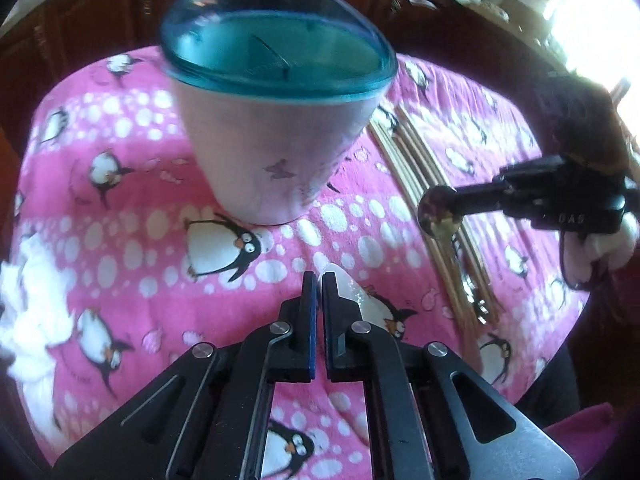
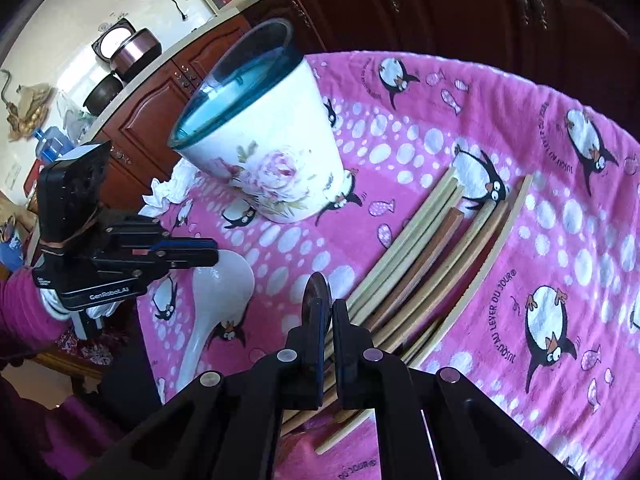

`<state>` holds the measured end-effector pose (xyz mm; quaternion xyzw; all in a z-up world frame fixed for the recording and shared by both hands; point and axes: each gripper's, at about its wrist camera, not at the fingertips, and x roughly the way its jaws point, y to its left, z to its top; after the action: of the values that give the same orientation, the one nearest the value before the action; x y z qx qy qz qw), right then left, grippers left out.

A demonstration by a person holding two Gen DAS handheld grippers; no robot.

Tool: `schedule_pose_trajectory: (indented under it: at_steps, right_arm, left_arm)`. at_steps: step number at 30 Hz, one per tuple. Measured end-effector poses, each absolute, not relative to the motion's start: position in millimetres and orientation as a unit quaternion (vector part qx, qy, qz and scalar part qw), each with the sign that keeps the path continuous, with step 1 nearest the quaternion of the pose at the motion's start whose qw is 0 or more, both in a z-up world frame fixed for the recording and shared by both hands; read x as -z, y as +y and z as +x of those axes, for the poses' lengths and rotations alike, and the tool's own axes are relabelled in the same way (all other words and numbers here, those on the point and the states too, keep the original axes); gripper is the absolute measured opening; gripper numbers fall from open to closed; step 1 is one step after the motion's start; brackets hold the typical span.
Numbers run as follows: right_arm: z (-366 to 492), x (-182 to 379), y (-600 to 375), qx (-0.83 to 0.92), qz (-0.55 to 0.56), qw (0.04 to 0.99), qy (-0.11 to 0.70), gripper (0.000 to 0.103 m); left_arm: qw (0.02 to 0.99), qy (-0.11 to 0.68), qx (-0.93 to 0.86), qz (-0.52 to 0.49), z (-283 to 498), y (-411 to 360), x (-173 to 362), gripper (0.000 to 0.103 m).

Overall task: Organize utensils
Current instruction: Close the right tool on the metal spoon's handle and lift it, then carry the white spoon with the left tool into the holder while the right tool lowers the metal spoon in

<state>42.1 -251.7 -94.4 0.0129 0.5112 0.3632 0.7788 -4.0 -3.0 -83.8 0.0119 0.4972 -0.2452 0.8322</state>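
Observation:
A white flowered cup with a blue-tinted rim [image 1: 264, 152] [image 2: 276, 160] stands upright on the pink penguin cloth. My left gripper [image 1: 319, 280] [image 2: 214, 250] is shut with nothing visible between its pads. It hovers just over a white ceramic spoon [image 1: 360, 300] [image 2: 224, 284] lying on the cloth. My right gripper [image 2: 329, 306] [image 1: 456, 202] is shut on a metal spoon [image 1: 436, 212] [image 2: 316, 288], whose round bowl sticks out past the fingertips. Under it lies a bundle of several wooden chopsticks [image 1: 416, 176] [image 2: 420, 256], to the right of the cup.
A crumpled white tissue [image 1: 28, 300] [image 2: 168, 192] lies at the cloth's left edge behind the cup. Dark wooden cabinets [image 2: 440, 8] stand beyond the table. Gloved hands with magenta sleeves [image 2: 24, 308] hold the grippers. Bare cloth [image 2: 560, 240] stretches to the right of the chopsticks.

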Motion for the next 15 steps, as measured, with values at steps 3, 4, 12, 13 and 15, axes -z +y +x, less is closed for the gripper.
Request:
schedule_pose_trajectory:
  at_steps: [3,4,12,13,15]
  right_arm:
    - [36.9,80.9,-255.3,-0.357,0.027,0.792,0.494,0.002]
    - [36.3,76.2,-258.6,-0.355,0.031,0.797,0.488,0.002]
    - [18.5,27.0,-270.7,-0.357,0.050,0.826,0.433,0.002]
    - [16.6,21.9,-270.0,-0.357,0.050,0.829,0.428,0.002]
    - [14.8,9.4,-269.9,-0.360,0.050,0.834,0.415,0.002]
  left_arm:
    - [0.844,0.481,0.236,-0.012,-13.6,10.6,64.4,0.000]
    - [0.849,0.474,0.234,-0.019,-14.2,15.0,56.2,0.000]
    - [0.883,0.408,0.222,-0.062,-26.9,43.9,-10.6,0.000]
    - [0.886,0.402,0.220,-0.065,-27.5,46.5,-17.7,0.000]
    - [0.893,0.387,0.219,-0.069,-30.0,51.7,-31.2,0.000]
